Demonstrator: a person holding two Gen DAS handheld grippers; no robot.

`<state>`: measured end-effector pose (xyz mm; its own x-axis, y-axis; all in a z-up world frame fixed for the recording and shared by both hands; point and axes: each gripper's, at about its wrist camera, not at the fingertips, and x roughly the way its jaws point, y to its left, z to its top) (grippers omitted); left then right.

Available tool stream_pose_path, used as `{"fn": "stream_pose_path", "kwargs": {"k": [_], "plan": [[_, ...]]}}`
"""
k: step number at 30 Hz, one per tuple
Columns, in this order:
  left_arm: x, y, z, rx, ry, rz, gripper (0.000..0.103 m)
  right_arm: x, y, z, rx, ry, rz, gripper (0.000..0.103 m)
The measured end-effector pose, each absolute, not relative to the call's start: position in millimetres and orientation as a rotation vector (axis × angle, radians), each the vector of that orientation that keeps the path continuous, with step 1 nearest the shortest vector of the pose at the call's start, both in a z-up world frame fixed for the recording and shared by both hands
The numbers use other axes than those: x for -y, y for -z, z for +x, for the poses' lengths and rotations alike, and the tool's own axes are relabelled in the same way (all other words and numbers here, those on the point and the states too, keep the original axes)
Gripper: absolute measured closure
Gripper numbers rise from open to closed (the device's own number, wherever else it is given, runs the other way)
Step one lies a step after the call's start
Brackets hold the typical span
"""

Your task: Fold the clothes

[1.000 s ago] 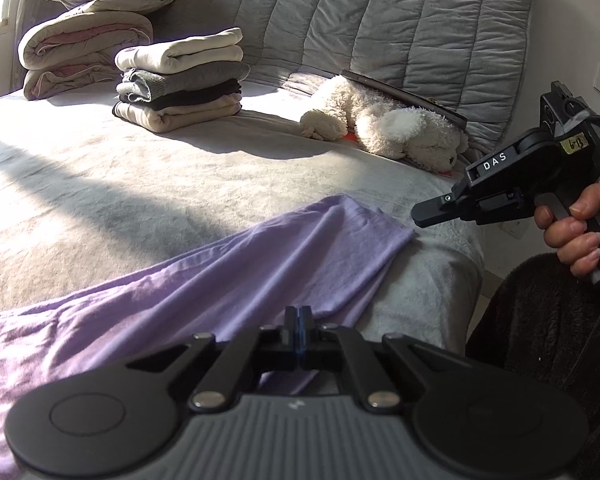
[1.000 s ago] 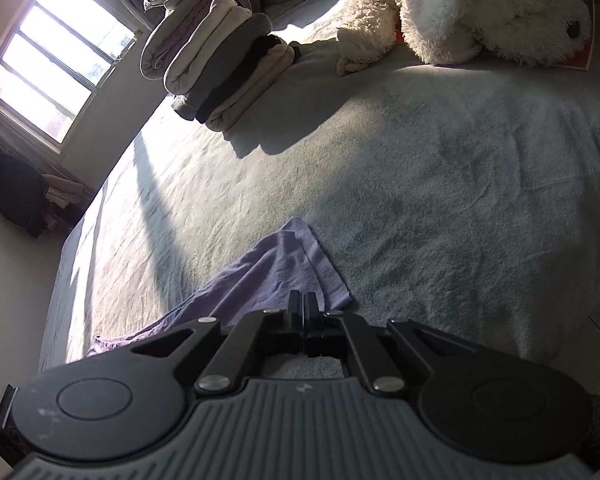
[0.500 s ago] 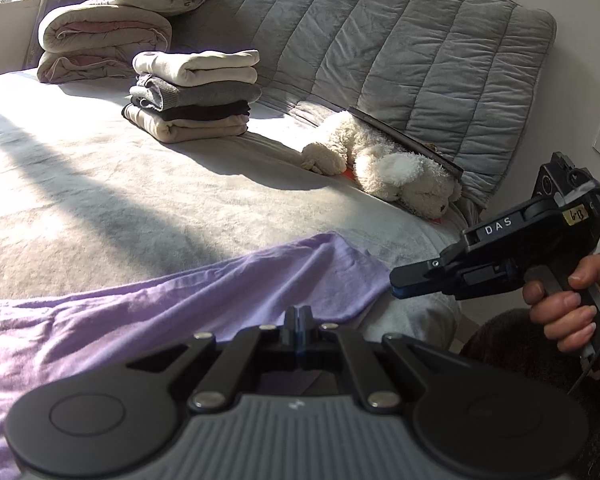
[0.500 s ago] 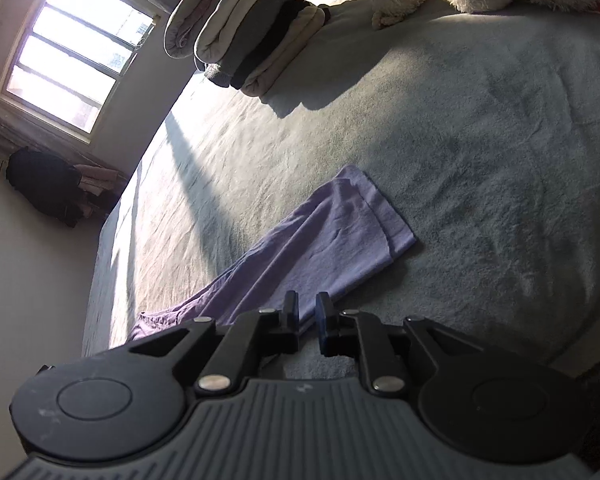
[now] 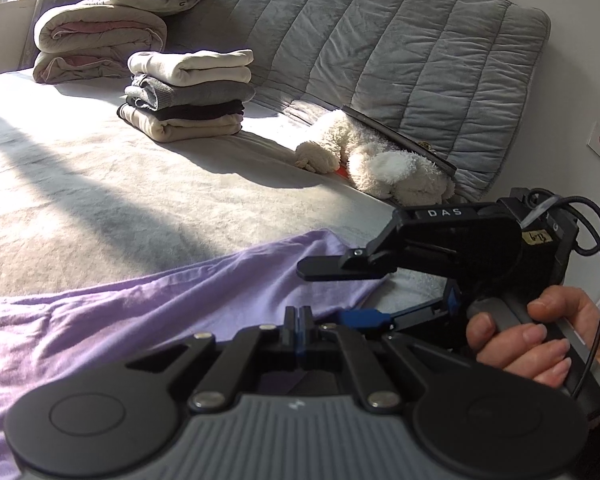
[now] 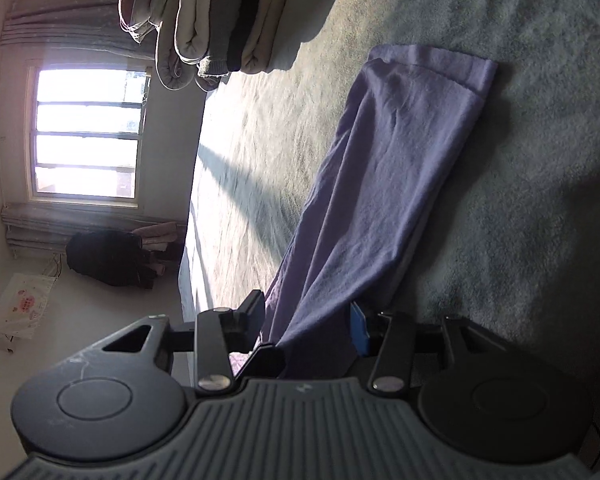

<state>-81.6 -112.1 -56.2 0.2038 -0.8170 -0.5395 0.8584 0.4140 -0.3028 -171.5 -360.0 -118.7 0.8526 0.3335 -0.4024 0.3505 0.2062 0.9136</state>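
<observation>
The right gripper (image 6: 308,320) has spread wide around the purple garment (image 6: 388,184).

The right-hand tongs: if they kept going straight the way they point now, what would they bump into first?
Most likely the purple garment. The right tongs stand open with the cloth's near end running between the fingers, so they would meet fabric almost at once; the grey bed cover lies beneath. Depth here is hard to judge.

1. Left gripper (image 5: 298,316): black linkage arms, silver screws, ribbed grey housing, two round black discs.
2. Right gripper (image 5: 340,290): black, blue finger pad, white "DAS" lettering, a yellow handwritten label (unreadable), looping black cable.
</observation>
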Motion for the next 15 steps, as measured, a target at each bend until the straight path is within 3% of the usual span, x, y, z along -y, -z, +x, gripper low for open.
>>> {"fn": "stream_pose_path", "kwargs": {"k": [6, 8, 10, 15], "plan": [[117.5, 69.9, -85.8, -0.746, 1.171, 0.108, 0.103, 392.3, 110.0, -188.9, -0.443, 0.219, 1.331, 0.071], [119.4, 74.1, -87.2, -0.757, 1.168, 0.117, 0.103, 398.5, 109.1, -194.7, -0.428, 0.265, 1.297, 0.079], [119.9, 75.8, -87.5, -0.760, 1.167, 0.117, 0.103, 400.2, 109.1, -196.8, -0.436, 0.300, 1.226, 0.095], [118.4, 74.8, -88.7, -0.751, 1.174, 0.102, 0.103, 393.1, 97.1, -204.2, -0.425, 0.400, 0.972, 0.101]]}}
